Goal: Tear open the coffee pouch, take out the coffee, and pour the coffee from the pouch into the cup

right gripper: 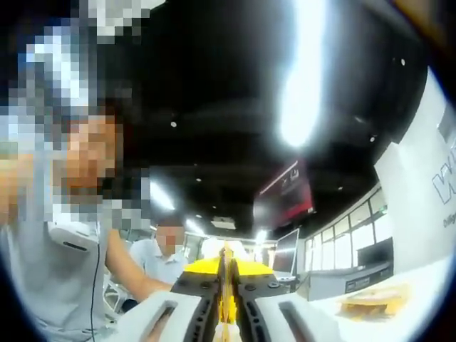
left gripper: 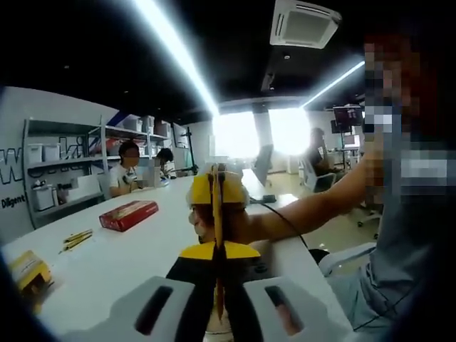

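Left claw [left gripper: 217, 285]: your jaws stand pressed together on a thin yellow pouch [left gripper: 216, 191], whose flat edge runs up between them and widens above the tips.
Right claw [right gripper: 226, 299]: your jaws are likewise closed tight, with the pouch [right gripper: 226, 267] clamped between them; its yellow top spreads to both sides just above the tips.
Pouch: held edge-on in both views, raised above the bench [left gripper: 135, 249]; its print cannot be read.
Hand [left gripper: 206, 221]: in the left gripper view your hand sits just behind the pouch, the forearm running off to the right.
Bench: white, long, stretching away from the left claw.
Red box [left gripper: 129, 214]: lies flat on the bench, left of the pouch and well apart from it.
Yellow box [left gripper: 28, 271]: near the bench's left edge.
Pencils [left gripper: 77, 239]: yellow sticks lying between the two boxes.
Shelves [left gripper: 64, 160]: against the left wall, carrying white containers.
People [left gripper: 128, 167]: seated at the bench's far end.
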`<state>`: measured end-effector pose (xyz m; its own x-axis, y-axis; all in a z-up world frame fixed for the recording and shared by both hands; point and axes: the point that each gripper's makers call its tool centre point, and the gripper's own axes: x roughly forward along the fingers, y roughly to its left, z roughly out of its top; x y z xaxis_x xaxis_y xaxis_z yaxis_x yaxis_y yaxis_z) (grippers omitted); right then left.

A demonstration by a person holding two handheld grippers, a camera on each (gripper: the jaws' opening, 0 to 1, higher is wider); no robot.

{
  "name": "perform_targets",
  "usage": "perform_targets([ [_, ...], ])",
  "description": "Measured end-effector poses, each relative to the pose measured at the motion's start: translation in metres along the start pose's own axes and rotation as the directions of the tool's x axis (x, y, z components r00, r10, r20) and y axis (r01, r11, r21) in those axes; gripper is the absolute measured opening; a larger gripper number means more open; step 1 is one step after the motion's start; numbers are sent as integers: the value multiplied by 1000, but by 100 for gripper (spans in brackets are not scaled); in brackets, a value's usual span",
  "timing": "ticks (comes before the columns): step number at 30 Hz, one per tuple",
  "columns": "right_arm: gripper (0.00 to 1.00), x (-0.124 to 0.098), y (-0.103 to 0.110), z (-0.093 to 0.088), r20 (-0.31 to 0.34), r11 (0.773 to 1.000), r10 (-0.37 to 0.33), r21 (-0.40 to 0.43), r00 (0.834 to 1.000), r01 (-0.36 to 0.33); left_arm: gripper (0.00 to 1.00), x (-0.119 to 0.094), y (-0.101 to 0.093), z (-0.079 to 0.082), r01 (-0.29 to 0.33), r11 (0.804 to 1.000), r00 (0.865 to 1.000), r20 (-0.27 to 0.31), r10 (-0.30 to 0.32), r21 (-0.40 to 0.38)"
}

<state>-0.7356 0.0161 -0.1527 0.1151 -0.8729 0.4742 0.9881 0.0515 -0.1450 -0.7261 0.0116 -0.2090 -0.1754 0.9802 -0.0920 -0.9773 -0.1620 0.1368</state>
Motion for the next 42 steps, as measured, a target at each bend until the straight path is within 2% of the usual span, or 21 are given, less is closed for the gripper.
perform_targets([
  [3,12,5,4,-15,-63,1000,14,13,998,-13,5,0,-1,3,1,1000,1000,5,-1,4],
  [4,6,6,3,-19,-76,1000,13,14,997,-12,5,0,0,4,0,1000,1000,6,0,7],
  [9,3,5,4,-19,-86,1000,11,-5,996,-12,11,-1,-2,1,5,1000,1000,6,-5,12],
  [12,4,5,6,-17,-79,1000,15,7,997,-14,6,-1,-2,-5,4,1000,1000,-7,-4,5],
  [16,14,5,4,-13,-49,998,22,52,999,-20,4,-2,-1,-6,-4,1000,1000,-12,4,2],
  [20,12,0,5,2,18,999,10,33,1000,-11,4,-3,-1,-8,-4,1000,1000,-17,4,-1],
  [23,6,-4,0,9,47,999,-4,35,999,2,4,-4,0,-8,-6,1000,1000,-18,6,-1],
  [27,3,-2,1,6,28,1000,-11,26,1000,10,6,-6,6,-9,-9,1000,1000,-25,9,6],
  [30,3,-4,-3,7,27,1000,-12,26,1000,12,13,-12,17,-7,-10,1000,1000,-9,10,9],
  [31,4,-4,-5,7,28,1000,-18,24,999,18,7,-11,14,-7,-1,1000,1000,-17,1,-4],
  [33,8,-3,-5,7,37,1000,-14,24,999,13,5,-10,14,-6,-16,1000,1000,-21,17,20],
  [35,11,-2,-4,6,29,1000,-7,27,1000,6,5,-8,12,-5,-5,1000,1000,-22,5,3],
  [37,10,-1,-4,4,22,1000,-4,25,1000,4,5,-7,9,-5,-6,1000,1000,-24,6,5],
  [39,4,-2,-4,3,12,1000,2,1,1000,-2,5,-6,6,-5,-4,1000,1000,-23,4,-2],
  [42,3,0,1,3,6,1000,-1,5,1000,0,11,-4,3,-5,-1,1000,1000,-15,1,6],
])
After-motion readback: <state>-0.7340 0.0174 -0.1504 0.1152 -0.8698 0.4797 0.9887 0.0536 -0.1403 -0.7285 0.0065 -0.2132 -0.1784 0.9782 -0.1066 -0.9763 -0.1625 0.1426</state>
